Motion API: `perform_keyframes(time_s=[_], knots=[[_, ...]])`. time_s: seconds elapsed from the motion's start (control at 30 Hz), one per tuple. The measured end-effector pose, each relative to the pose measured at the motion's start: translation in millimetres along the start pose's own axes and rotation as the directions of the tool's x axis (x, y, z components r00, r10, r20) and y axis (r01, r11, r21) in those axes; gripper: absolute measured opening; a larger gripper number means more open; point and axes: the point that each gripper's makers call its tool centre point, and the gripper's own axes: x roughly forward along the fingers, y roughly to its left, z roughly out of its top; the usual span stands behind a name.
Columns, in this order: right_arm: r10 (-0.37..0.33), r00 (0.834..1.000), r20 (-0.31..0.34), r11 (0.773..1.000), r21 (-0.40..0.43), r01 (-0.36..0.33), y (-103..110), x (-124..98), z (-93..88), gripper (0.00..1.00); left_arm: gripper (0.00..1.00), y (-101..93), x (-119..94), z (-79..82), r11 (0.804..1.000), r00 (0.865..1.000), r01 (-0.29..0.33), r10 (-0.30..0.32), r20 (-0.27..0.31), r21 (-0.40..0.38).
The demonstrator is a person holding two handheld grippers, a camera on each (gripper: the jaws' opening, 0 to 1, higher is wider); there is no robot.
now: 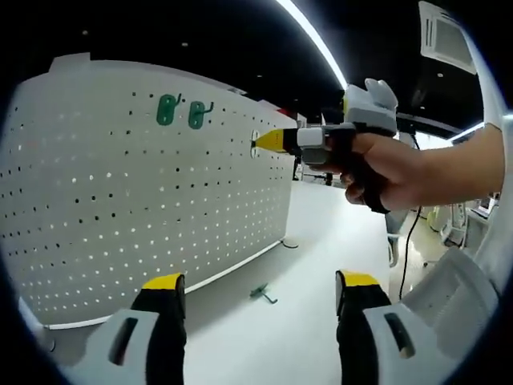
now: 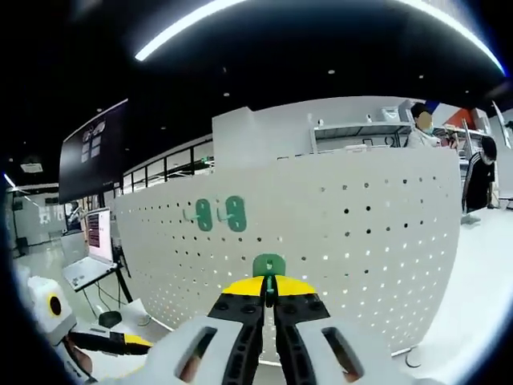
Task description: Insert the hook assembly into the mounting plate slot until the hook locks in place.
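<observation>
Here the green hook assembly (image 2: 268, 265) is pinched between the closed jaws of the right gripper (image 2: 269, 298), its green plate pressed up against the white perforated mounting plate (image 2: 361, 241); whether it is seated in a slot cannot be told. Two more green hooks (image 2: 219, 214) already hang side by side higher on the board, up and to the left. In the left gripper view, the right gripper (image 1: 268, 141), held in a hand (image 1: 385, 168), meets the board beside those hooks (image 1: 181, 110). The left gripper (image 1: 260, 285) is wide apart and holds nothing, above the white tabletop (image 1: 321, 233), where another green hook (image 1: 260, 293) lies near the board's foot.
</observation>
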Motion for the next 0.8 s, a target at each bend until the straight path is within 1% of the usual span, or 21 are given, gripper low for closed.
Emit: perform_keyframes(time_s=[0.43, 0.57, 0.8], knots=[[-0.010, 0.999, 0.046, 1.000, -0.028, 0.012, -6.9, 16.8, 20.4, 0.00, 0.79, 3.3, -5.7, -3.9, 1.000, 1.000, -0.017, 0.017, 0.002, -0.008], [-0.006, 0.999, 0.053, 0.999, -0.053, 0.009, -6.8, 21.6, 23.7, 0.00, 0.79, 5.6, -7.4, -3.9, 1.000, 1.000, -0.025, 0.025, 0.003, -0.011], [-0.009, 0.998, 0.063, 0.997, -0.071, 0.014, -10.3, 28.4, 29.0, 0.01, 0.79, 6.2, -8.0, -3.8, 1.000, 1.000, -0.028, 0.028, 0.004, -0.013]])
